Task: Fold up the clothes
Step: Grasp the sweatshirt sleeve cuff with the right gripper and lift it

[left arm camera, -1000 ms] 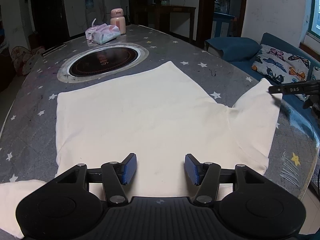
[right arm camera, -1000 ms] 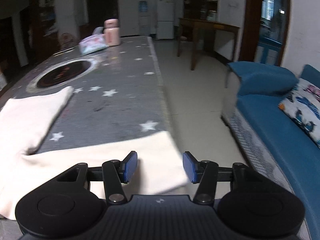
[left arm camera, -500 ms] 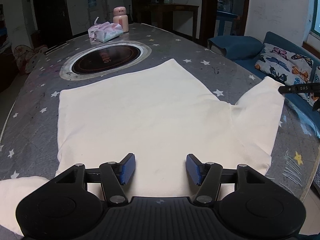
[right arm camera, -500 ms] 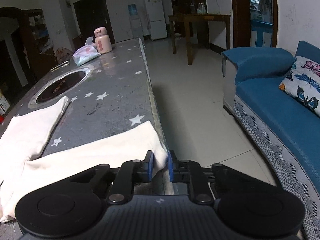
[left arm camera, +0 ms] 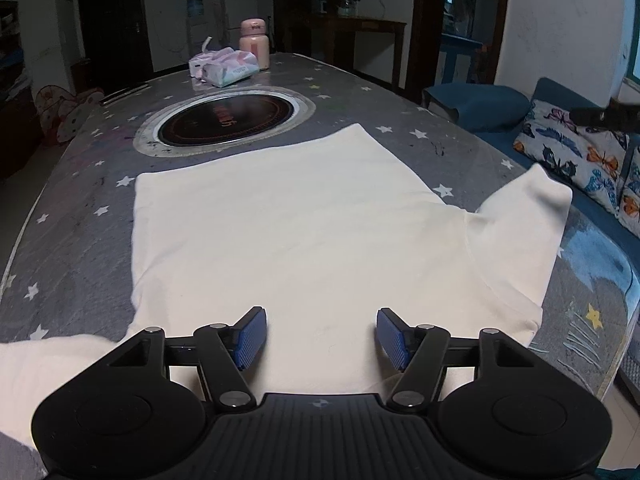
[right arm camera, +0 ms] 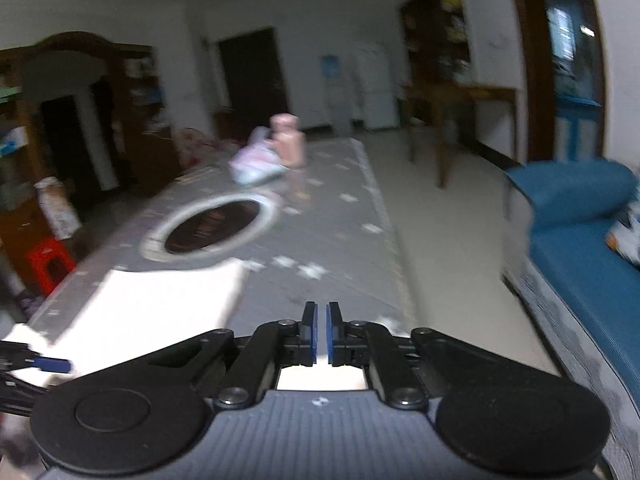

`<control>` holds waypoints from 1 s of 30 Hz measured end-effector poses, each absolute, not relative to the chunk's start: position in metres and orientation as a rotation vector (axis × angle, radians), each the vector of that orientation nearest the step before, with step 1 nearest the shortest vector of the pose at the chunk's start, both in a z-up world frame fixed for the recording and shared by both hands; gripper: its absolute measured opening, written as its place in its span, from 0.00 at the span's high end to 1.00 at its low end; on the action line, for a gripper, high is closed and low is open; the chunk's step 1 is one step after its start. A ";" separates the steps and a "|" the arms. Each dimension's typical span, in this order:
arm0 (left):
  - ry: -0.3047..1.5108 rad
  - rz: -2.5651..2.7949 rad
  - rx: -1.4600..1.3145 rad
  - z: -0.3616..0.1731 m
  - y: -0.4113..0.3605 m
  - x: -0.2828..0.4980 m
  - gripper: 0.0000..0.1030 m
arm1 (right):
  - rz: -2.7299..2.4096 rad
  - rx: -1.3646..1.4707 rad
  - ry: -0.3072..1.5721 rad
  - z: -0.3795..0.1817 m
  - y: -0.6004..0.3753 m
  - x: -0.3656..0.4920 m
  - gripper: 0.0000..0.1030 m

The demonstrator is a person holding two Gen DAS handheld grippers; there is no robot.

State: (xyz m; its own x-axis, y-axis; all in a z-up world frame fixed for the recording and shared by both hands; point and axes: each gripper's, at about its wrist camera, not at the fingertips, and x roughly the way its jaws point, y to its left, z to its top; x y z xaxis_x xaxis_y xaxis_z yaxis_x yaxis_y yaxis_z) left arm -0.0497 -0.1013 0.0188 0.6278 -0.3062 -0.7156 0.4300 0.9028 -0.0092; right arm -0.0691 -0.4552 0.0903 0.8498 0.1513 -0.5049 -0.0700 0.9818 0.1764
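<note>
each tool (left arm camera: pixel 319 336) (right arm camera: pixel 321 334) is matte black with blue ribbed pads, silver pivot screws and round side discs.

Cream-white shirt (left arm camera: pixel 304 216) across a grey bench (left arm camera: pixel 80 208) scattered with small white stars, one yellow star (left arm camera: pixel 594 315) down at the near corner. Black round hob (left arm camera: pixel 226 118) with a silver ring and reddish lettering. Beyond it, a pale pink bottle (left arm camera: pixel 253 43) beside a pink-and-mint tissue pack (left arm camera: pixel 228 66). Blue ribbed pads on the black fingers (left arm camera: pixel 250 336) of the left gripper (left arm camera: pixel 320 336). Over there, a deep blue sofa (left arm camera: pixel 480 106) and a white cushion (left arm camera: pixel 576 148) printed with orange and navy butterflies. Bright red stool (right arm camera: pixel 48 266) on the floor.
</note>
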 end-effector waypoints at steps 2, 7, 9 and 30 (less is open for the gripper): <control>0.785 -0.416 0.158 0.019 -0.096 -0.051 0.37 | 0.155 0.121 0.523 0.102 -0.439 -0.069 0.97; 0.782 -0.410 0.150 0.019 -0.088 -0.053 0.36 | 0.085 0.084 0.552 0.092 -0.431 -0.055 0.88; 0.782 -0.409 0.143 0.019 -0.087 -0.053 0.35 | 0.034 0.099 0.601 0.074 -0.442 -0.051 0.85; 0.825 -0.402 0.193 0.012 -0.103 -0.048 0.34 | -0.133 0.261 0.706 -0.007 -0.507 -0.049 0.87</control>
State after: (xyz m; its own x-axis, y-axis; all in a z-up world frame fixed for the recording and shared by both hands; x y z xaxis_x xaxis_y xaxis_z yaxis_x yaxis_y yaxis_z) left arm -0.0476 -0.1026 0.0120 0.6089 -0.2714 -0.7454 0.4193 0.9078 0.0120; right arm -0.0494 -0.5074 -0.0067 0.7543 -0.0323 -0.6557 0.2077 0.9593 0.1916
